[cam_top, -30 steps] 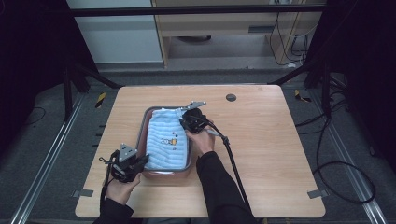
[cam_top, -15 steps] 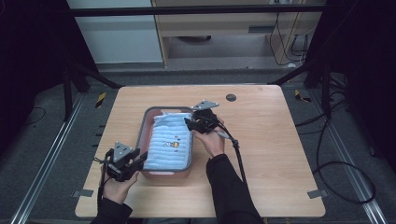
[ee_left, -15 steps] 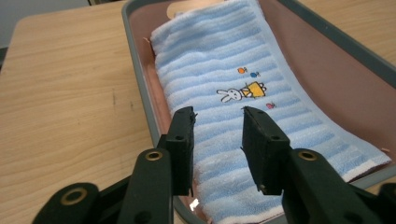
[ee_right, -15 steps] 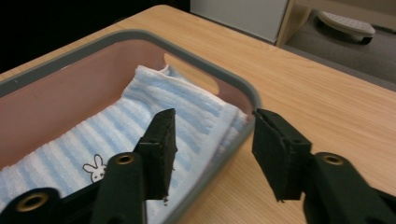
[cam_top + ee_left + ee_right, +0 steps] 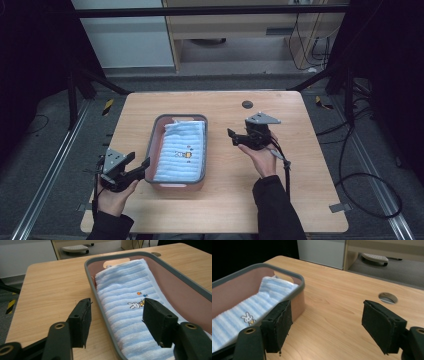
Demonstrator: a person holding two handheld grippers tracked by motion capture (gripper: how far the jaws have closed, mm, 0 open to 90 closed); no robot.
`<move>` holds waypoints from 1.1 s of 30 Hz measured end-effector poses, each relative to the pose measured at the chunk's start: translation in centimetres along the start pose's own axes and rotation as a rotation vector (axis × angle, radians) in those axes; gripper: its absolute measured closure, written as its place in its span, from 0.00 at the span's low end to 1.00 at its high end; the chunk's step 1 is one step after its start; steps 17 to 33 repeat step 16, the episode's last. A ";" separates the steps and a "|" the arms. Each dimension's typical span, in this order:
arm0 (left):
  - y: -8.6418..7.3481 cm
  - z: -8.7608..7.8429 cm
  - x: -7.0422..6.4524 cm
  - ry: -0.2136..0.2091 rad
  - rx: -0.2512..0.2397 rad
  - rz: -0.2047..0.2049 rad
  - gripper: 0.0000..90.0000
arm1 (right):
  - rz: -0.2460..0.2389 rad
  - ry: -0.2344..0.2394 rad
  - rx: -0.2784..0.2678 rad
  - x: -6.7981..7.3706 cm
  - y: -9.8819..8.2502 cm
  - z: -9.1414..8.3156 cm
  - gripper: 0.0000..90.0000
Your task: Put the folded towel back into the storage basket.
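Note:
A pink tub with a grey rim (image 5: 181,117) stands on the wooden table, left of its middle. Folded flat inside it lies a light-blue striped towel (image 5: 182,150) with a small rabbit picture. My left gripper (image 5: 140,161) is open at the tub's near left corner; in the left gripper view its jaws straddle the rim (image 5: 175,272), one over the towel (image 5: 122,287), one over the table. My right gripper (image 5: 234,137) is open over bare table to the right of the tub, pointing at it. In the right gripper view the tub (image 5: 274,266) and towel (image 5: 262,302) sit beyond the left jaw.
A round cable hole (image 5: 247,104) is in the tabletop behind my right gripper, also visible as the cable hole (image 5: 388,297) past the right jaw. Bare tabletop (image 5: 300,165) stretches right of the tub. Cabinets and dark frame legs stand beyond the far edge.
My right gripper has come off the towel and moved right, out of the tub, to the bare table. The left gripper has drifted slightly left. The towel lies still.

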State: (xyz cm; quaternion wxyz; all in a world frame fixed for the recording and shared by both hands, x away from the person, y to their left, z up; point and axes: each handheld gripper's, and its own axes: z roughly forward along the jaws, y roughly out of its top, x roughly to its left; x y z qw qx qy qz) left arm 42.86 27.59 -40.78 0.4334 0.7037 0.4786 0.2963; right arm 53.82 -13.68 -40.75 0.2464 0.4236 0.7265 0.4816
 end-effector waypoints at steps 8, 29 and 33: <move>-0.3 -0.1 1.8 0.013 -0.014 -0.001 0.39 | 0.026 -0.038 0.004 -2.9 -2.4 -3.2 0.26; -0.9 -0.2 3.7 0.050 -0.008 -0.021 0.39 | 0.044 -0.056 0.011 -4.6 -4.9 -5.4 0.29; -0.9 -0.2 3.7 0.050 -0.008 -0.021 0.39 | 0.044 -0.056 0.011 -4.6 -4.9 -5.4 0.29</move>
